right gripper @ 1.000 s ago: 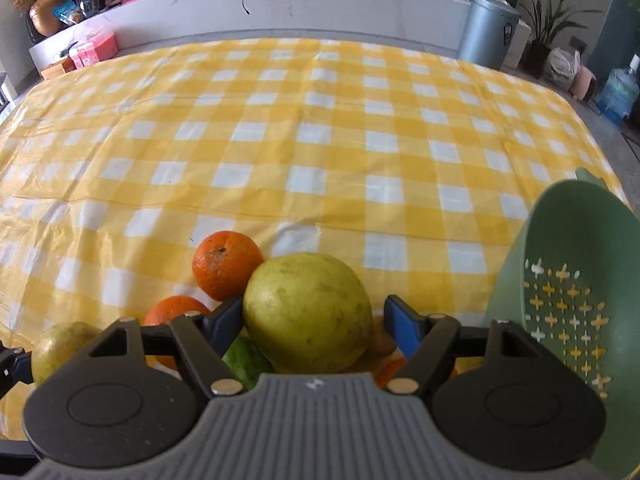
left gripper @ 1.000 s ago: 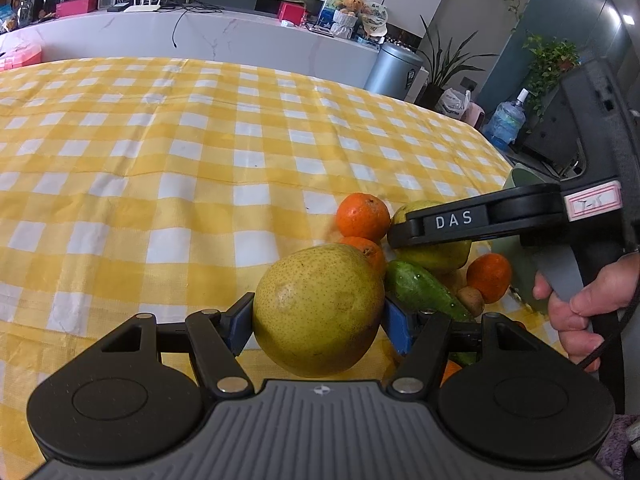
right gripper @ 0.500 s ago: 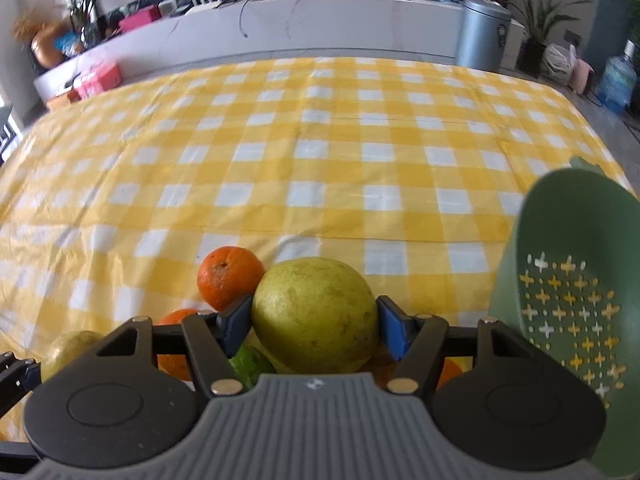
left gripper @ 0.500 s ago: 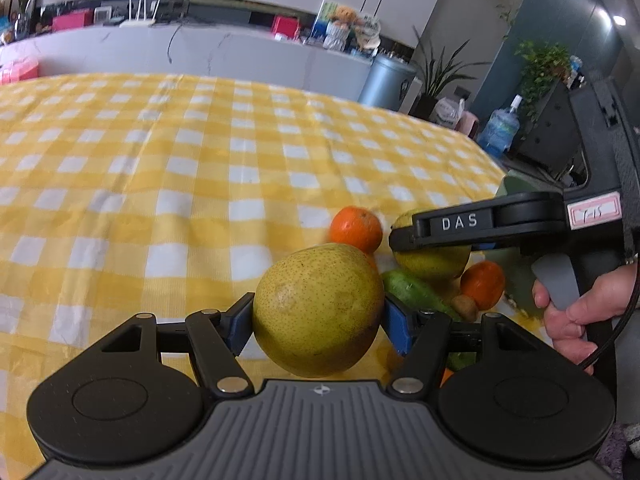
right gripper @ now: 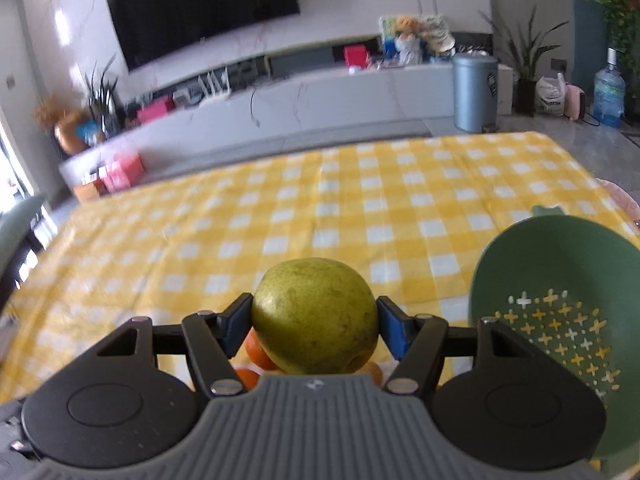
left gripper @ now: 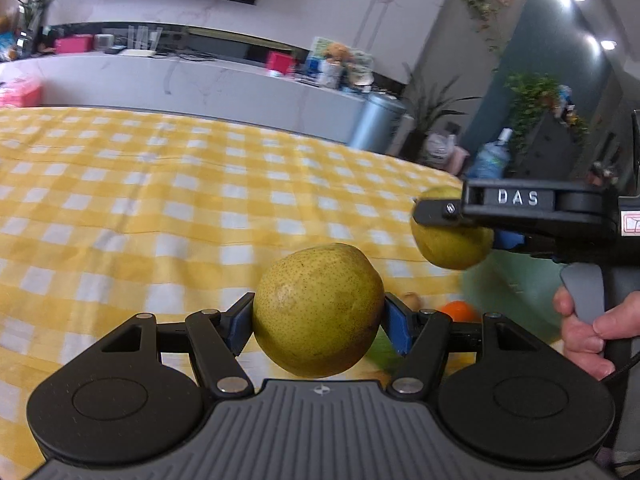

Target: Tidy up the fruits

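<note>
My left gripper (left gripper: 318,316) is shut on a yellow-green pear (left gripper: 316,308) and holds it above the yellow checked table. My right gripper (right gripper: 314,320) is shut on a second pear (right gripper: 314,316), also lifted; that pear (left gripper: 450,240) and the right gripper show at the right of the left wrist view. A green colander (right gripper: 560,320) stands at the right. Oranges (right gripper: 256,350) lie on the cloth under the right pear. One orange (left gripper: 458,312) and something green (left gripper: 380,350) show blurred below the left pear.
The yellow checked tablecloth (right gripper: 360,208) stretches far ahead and left. Beyond the table stand a white counter (right gripper: 280,100), a grey bin (right gripper: 474,92) and a water bottle (right gripper: 608,92). A pink rim (right gripper: 624,196) shows at the table's right edge.
Both grippers have risen from the fruit pile, each carrying its pear. The views have tilted up towards the room, and the pile has dropped low and mostly out of sight.
</note>
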A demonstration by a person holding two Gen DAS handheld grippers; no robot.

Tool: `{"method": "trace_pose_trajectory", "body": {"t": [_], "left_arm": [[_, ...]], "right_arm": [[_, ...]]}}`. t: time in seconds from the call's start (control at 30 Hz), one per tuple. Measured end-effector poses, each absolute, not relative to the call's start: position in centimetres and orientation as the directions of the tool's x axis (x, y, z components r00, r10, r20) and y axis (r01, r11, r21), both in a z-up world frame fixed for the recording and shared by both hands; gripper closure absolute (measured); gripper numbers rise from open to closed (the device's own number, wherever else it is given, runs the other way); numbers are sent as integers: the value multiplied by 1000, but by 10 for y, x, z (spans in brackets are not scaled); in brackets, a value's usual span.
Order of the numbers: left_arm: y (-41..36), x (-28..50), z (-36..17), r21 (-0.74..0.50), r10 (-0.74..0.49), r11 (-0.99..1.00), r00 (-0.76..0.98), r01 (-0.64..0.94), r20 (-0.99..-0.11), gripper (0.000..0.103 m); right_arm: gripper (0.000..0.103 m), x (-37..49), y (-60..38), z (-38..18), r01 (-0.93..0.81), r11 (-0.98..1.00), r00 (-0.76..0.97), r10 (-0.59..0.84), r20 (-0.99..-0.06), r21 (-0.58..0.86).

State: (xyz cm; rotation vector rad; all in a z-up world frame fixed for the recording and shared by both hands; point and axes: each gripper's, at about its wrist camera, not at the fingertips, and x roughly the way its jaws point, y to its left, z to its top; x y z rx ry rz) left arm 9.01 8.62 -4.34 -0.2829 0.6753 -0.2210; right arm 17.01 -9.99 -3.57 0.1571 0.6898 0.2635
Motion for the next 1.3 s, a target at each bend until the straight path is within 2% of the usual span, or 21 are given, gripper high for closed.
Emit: {"method": "trace_pose_trajectory", "body": {"t": [0.37, 0.57, 0.83, 1.0, 1.13, 1.3], "left_arm": [[37, 94, -12, -326, -402, 909, 750, 258, -525, 28], [8, 104, -1, -295, -448, 893, 731, 339, -515, 28], [-40, 123, -11, -305, -532, 846, 660, 437, -530, 28], [-64, 132, -20, -301, -550, 832, 628, 466, -550, 28], [-69, 139, -25, -285, -536, 840, 622, 463, -570, 28], [-69, 145, -25, -281, -517, 852, 623, 442, -588, 28]], "right_arm": [[40, 133, -167, 10, -87, 942, 846, 242, -476, 323], [40, 122, -218, 8, 24, 932, 869, 159, -468, 361], [40, 123, -274, -25, 156, 860, 865, 119, -488, 486], [39, 140, -278, -40, 173, 849, 838, 140, -527, 500], [40, 165, -280, -58, 220, 853, 775, 142, -616, 473], [40, 185, -281, -70, 302, 895, 689, 33, -724, 328]]}}
